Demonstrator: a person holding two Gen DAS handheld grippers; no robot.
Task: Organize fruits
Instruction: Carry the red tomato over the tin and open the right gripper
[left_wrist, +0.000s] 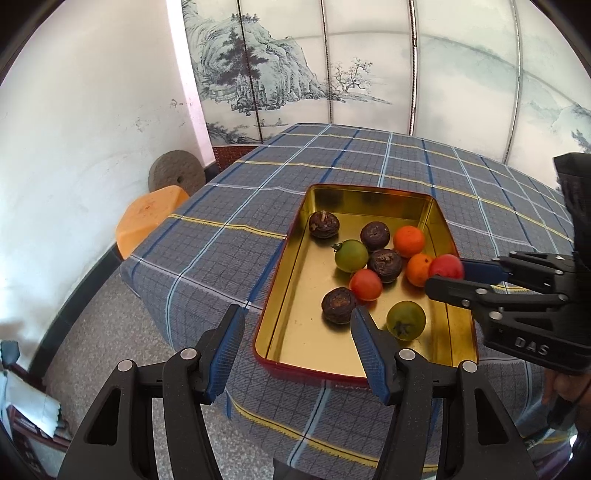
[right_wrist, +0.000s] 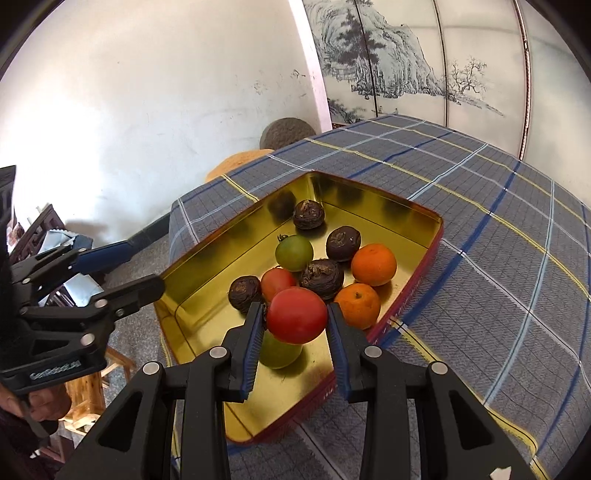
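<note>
A gold tin tray (left_wrist: 369, 194) (right_wrist: 207, 258) with red outer walls lies on the checked tablecloth (left_wrist: 258, 206). Inside it are several dark wrinkled fruits (left_wrist: 375, 235), two oranges (left_wrist: 409, 240) (right_wrist: 373, 264), two green tomatoes (left_wrist: 351, 255) (right_wrist: 294, 253) and a red tomato (left_wrist: 365, 284) (right_wrist: 277, 282). My right gripper (right_wrist: 295, 314) (left_wrist: 445, 275) is shut on another red tomato (right_wrist: 297, 315) (left_wrist: 446, 266), held above the tin's near right part. My left gripper (left_wrist: 297, 317) (right_wrist: 147, 264) hovers open over the tin's near left corner with nothing between its fingers.
The table's left edge drops to a speckled floor, where an orange stool (left_wrist: 147, 218) and a round millstone (left_wrist: 176, 173) stand against the white wall. A painted folding screen (left_wrist: 295, 74) stands behind the table. A wooden stool (right_wrist: 85, 395) stands below my left gripper.
</note>
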